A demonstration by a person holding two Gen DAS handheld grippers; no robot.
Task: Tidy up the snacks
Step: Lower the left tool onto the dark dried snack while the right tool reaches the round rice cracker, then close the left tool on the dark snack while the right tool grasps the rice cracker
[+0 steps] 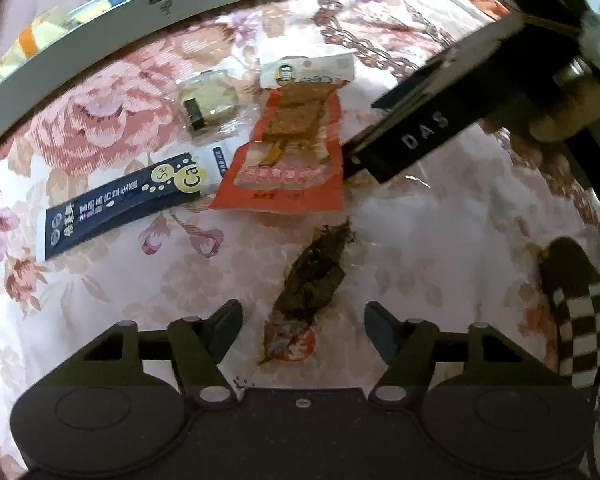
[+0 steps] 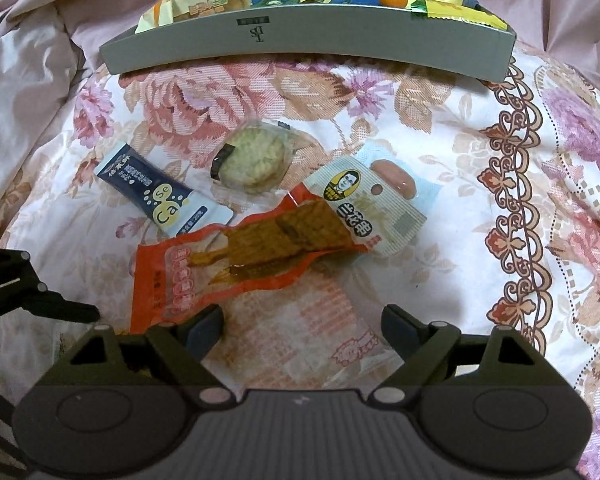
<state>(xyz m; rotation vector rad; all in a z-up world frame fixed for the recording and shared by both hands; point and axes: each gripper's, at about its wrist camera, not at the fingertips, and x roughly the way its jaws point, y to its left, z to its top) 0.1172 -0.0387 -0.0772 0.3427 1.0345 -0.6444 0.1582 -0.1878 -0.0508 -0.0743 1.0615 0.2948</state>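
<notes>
Since the grey box (image 2: 308,46) already holds snacks, the left gripper (image 1: 303,322) straddles a dark packet (image 1: 312,280) on the quilt (image 2: 440,140), jaws apart, while the right gripper (image 2: 302,326) hovers open over a clear wrapper (image 2: 300,336).

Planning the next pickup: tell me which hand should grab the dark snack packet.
Left. The dark snack packet lies between the left gripper's open jaws; the right gripper hangs over a clear wrapper instead.

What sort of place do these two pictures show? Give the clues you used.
Probably a bed in a home bedroom. The snacks lie on a soft floral quilt, pink bedding is bunched up behind it, and a grey tray of snacks sits straight on the fabric, not on a hard tabletop.
</notes>
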